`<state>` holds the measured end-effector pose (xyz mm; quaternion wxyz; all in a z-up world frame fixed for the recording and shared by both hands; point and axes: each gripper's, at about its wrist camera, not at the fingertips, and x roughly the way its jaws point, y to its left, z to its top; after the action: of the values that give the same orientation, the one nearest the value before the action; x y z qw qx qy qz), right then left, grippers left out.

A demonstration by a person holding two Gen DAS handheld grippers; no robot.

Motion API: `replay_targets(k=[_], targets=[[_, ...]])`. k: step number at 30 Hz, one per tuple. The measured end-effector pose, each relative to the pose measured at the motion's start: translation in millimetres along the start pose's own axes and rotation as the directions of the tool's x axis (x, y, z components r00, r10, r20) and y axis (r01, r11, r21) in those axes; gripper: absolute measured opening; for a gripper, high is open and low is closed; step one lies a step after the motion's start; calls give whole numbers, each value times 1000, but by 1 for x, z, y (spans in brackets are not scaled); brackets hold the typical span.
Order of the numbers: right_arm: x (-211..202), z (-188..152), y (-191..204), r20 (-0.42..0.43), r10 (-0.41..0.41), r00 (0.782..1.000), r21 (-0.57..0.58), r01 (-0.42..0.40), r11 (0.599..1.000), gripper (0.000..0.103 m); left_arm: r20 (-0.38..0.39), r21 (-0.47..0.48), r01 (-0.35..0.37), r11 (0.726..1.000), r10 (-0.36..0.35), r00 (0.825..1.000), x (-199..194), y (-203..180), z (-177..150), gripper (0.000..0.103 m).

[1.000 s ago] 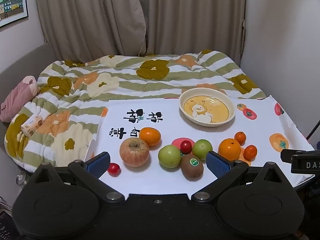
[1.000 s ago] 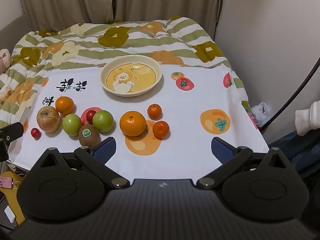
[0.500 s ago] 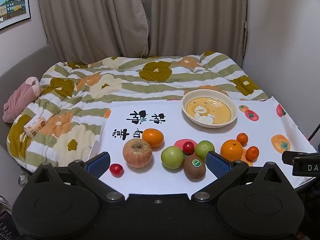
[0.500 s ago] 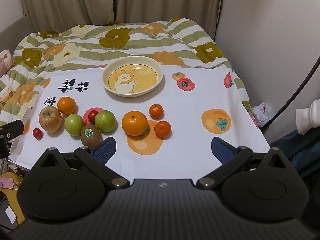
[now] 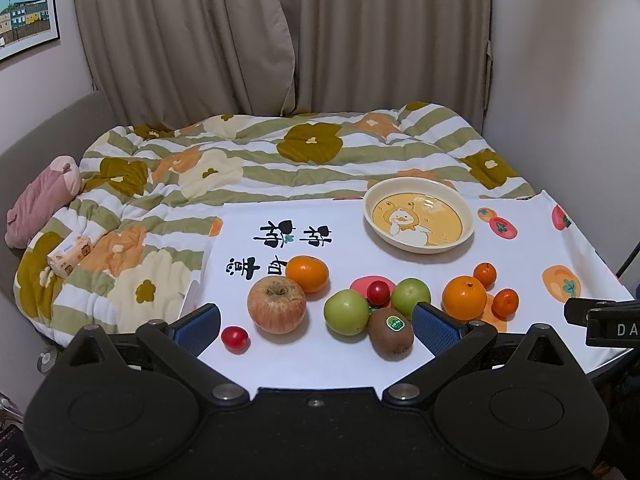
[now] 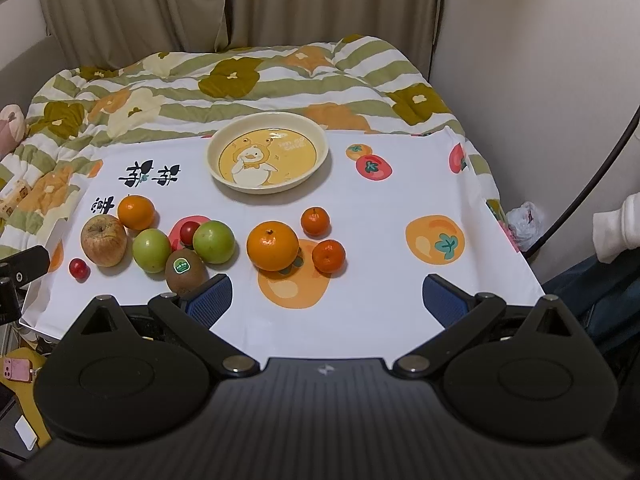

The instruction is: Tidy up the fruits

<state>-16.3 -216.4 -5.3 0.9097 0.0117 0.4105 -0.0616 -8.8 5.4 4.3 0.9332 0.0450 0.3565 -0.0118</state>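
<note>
Fruits lie on a white printed cloth point(image 5: 312, 360): a red apple point(image 5: 276, 305), an orange mandarin point(image 5: 307, 274), two green apples point(image 5: 346, 312) point(image 5: 411, 297), a kiwi point(image 5: 390, 333), two cherry tomatoes point(image 5: 235, 338) point(image 5: 378, 292), a big orange point(image 6: 273, 245) and two small mandarins point(image 6: 315, 221) point(image 6: 329, 255). An empty yellow duck bowl point(image 6: 267, 157) stands behind them. My left gripper point(image 5: 316, 322) is open, low at the near edge before the apples and kiwi. My right gripper point(image 6: 326, 300) is open, near the cloth's front edge, in front of the big orange.
The cloth lies on a bed with a floral striped quilt point(image 5: 248, 160). A pink plush point(image 5: 40, 196) and a tissue pack point(image 5: 70, 254) sit at the left. Curtains point(image 5: 280, 32) and a wall close the back and right. A dark cable point(image 6: 580, 192) runs at the right.
Both grippers have drifted slightly back and up, so the fruits sit a little lower in view. Nothing on the cloth moved. Both stay open.
</note>
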Motion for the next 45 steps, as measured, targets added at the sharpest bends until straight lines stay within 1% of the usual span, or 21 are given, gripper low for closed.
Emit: replay_targets(k=[10,25,26,34,36,45], targets=[[-5,-2,8,9,10,1000,-5,-10,1000,103,7,10,-2,1000,2,1000,-2,0,-3,103],[-4,-2,7,6,12,1000,1,-12,1000,103,5,14,3,1000,-3,1000,-3,5,1,103],[-4,-2,7,5,12,1000,2,-12,1000,103,5,10,-2,1000,2,1000,-3,-1,-1,103],[-4,-2,5,6,14,1000,4,-14,1000,103,11,17,-2,1000,2,1000,-5,-1,2,103],[-4,-2,6,6,12,1000,4,-12,1000,103,12,23,-2,1000,1,1000,-3,-7,3,103],[-4,-1,6,8,15,1000,3,-15,1000,103,12,23,-1,1000,1,1000,-4,-7,3,103]])
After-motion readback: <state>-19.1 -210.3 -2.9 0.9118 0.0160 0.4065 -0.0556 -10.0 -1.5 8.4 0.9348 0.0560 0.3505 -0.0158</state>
